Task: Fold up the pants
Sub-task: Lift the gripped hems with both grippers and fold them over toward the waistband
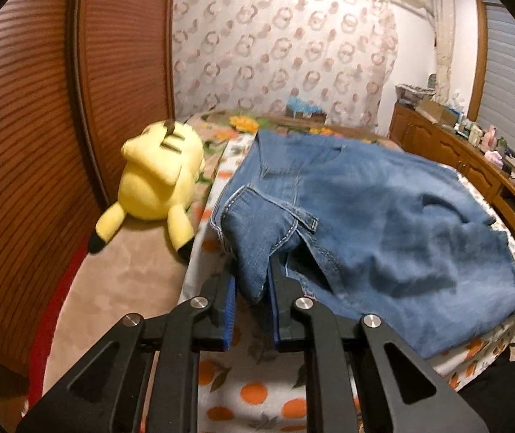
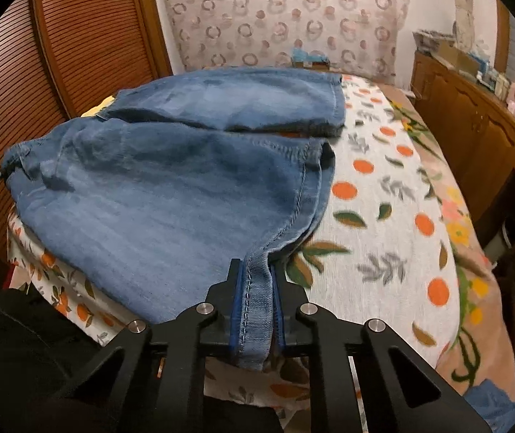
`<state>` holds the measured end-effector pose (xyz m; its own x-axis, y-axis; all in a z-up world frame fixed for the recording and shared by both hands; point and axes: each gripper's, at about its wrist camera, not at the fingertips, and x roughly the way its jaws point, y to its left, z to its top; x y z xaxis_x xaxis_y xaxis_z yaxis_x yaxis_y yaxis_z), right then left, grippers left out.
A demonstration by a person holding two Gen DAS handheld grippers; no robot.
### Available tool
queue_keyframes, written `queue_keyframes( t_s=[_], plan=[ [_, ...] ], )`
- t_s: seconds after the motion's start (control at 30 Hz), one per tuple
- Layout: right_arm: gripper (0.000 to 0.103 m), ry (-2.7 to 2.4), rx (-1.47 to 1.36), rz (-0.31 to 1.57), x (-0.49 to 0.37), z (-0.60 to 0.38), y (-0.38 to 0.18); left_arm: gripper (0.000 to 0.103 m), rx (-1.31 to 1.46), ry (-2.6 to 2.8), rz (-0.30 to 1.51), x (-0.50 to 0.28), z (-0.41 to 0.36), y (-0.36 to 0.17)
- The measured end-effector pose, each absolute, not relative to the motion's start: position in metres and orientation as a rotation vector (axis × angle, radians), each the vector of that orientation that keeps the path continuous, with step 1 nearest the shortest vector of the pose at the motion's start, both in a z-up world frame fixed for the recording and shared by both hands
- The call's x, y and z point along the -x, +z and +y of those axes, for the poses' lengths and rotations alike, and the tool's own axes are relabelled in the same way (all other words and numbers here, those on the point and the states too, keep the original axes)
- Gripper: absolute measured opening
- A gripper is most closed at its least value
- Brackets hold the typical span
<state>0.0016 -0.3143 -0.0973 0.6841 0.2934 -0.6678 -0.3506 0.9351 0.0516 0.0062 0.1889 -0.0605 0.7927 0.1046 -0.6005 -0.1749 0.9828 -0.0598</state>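
Between the jaws of the left gripper (image 1: 252, 299) hangs a bunched corner of the jeans (image 1: 365, 216), the pads closed on denim near a belt loop and pocket seam; the right gripper (image 2: 257, 310) likewise clamps a stitched hem strip. Ahead of both, the jeans lie on the orange-print blanket (image 2: 383, 216), a second layer showing farther out. To do this fold well, I judge both corners should travel level and together, the cloth kept taut between them so the edge lands square without dragging the lower layer. Off left of the left gripper sits a yellow plush (image 1: 156, 180). No readable labels; a small tag at the far-left edge is too blurred.
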Motion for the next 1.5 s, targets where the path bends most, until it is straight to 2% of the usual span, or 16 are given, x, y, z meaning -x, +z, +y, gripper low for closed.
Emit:
queue_keyframes(
  t_s=[0.5, 0.97, 1.5],
  plan=[
    [0.011, 0.340, 0.071, 0.499, -0.038, -0.327, -0.020, 0.016, 0.052, 0.106, 0.490, -0.071, 0.177, 0.014],
    [0.011, 0.332, 0.101, 0.548, -0.110, -0.315, -0.032, 0.016, 0.022, 0.098, 0.552, -0.136, 0.167, -0.003],
    [0.011, 0.335, 0.056, 0.581, -0.186, -0.320, -0.018, 0.016, 0.014, 0.120, 0.602, -0.225, 0.175, 0.000]
  ],
)
